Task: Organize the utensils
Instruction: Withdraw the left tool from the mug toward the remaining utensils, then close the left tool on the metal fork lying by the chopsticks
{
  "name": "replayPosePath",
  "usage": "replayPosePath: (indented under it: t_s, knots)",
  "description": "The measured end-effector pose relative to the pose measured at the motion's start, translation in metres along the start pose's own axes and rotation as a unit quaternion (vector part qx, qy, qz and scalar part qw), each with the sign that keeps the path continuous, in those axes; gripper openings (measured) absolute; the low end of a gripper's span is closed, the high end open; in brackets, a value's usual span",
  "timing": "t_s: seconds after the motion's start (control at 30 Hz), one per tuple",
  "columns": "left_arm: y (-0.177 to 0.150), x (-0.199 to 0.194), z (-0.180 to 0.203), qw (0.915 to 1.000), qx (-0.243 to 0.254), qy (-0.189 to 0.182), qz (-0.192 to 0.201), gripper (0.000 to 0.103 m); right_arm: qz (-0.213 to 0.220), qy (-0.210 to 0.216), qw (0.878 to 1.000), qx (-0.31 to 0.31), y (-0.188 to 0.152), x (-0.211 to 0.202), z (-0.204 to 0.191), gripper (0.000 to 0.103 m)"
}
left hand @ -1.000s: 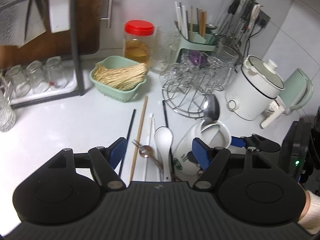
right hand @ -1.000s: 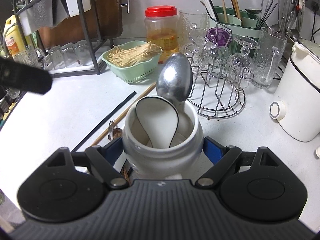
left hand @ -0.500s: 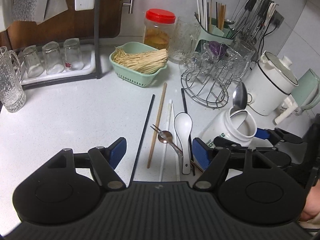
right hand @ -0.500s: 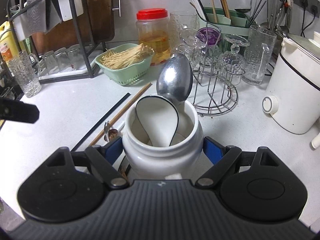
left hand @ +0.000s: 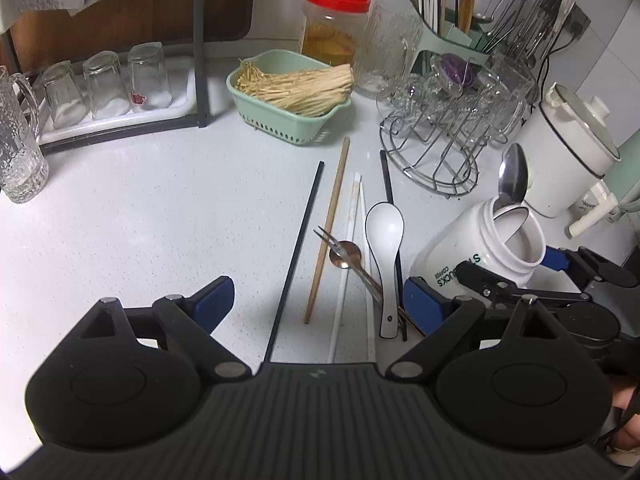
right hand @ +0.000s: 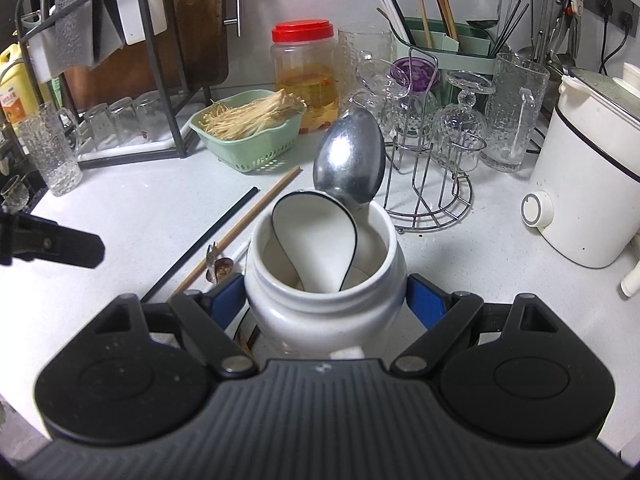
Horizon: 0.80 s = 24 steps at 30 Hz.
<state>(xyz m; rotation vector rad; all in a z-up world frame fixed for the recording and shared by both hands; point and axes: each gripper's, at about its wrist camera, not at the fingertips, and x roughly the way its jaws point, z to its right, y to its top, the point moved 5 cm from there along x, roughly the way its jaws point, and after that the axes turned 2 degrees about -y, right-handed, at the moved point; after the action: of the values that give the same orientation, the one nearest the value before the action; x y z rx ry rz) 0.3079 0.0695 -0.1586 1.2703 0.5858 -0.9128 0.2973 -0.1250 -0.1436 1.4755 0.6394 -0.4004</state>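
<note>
Utensils (left hand: 352,256) lie below the downward-tilted left gripper (left hand: 318,302), jaws opening empty; right gripper (right hand: 324,300) clamps the jar (right hand: 324,280).

counter (left hand: 140,220) | chopsticks (left hand: 328,232) | white spoon (left hand: 386,240) | fork (left hand: 344,252) | green basket (left hand: 288,120)

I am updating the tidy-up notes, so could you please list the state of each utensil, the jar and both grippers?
White jar: upright, clamped.
Right gripper: shut on it.
Metal spoon: standing in jar.
Black-rimmed spoon: in jar.
White spoon: lying on counter.
Small fork: lying loose.
Wooden chopstick: lying loose.
Left gripper: empty, jaws opening.
</note>
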Motion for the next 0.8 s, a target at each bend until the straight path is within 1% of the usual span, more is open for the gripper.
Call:
replayPosePath:
  t_s: [0.1,0.27,0.37,0.43,0.57,0.67,0.73,0.8]
  knots:
    - [-0.003,0.006,-0.001,1.0000,0.002,0.008,-0.003,0.094,0.002,0.003,1.000,-0.002,0.000,0.000,0.001,0.089]
    - [-0.007,0.015,-0.008,0.9998,-0.001,0.019,0.004,0.094,0.004,0.005,1.000,0.000,-0.001,0.000,0.005,0.089]
    - [-0.008,0.021,-0.012,0.9994,0.004,0.035,0.004,0.094,0.006,0.004,1.000,0.003,-0.001,0.000,0.007,0.089]
    - [-0.008,0.023,-0.013,0.9996,0.004,0.027,0.006,0.094,0.007,0.002,1.000,0.005,-0.001,0.000,0.009,0.089]
    - [-0.010,0.033,-0.011,0.9994,0.017,0.028,0.009,0.092,0.008,0.004,1.000,0.004,-0.001,0.000,0.010,0.089]
    - [-0.010,0.044,-0.008,0.9992,0.030,0.027,0.002,0.083,0.009,0.005,1.000,0.001,-0.001,0.000,0.010,0.089]
    - [-0.010,0.052,-0.007,0.9991,0.033,0.025,-0.003,0.070,0.010,0.008,1.000,-0.001,-0.002,0.000,0.011,0.089]
    - [-0.009,0.061,-0.007,0.9994,0.027,0.020,-0.008,0.063,0.010,0.010,1.000,-0.004,-0.002,-0.001,0.011,0.089]
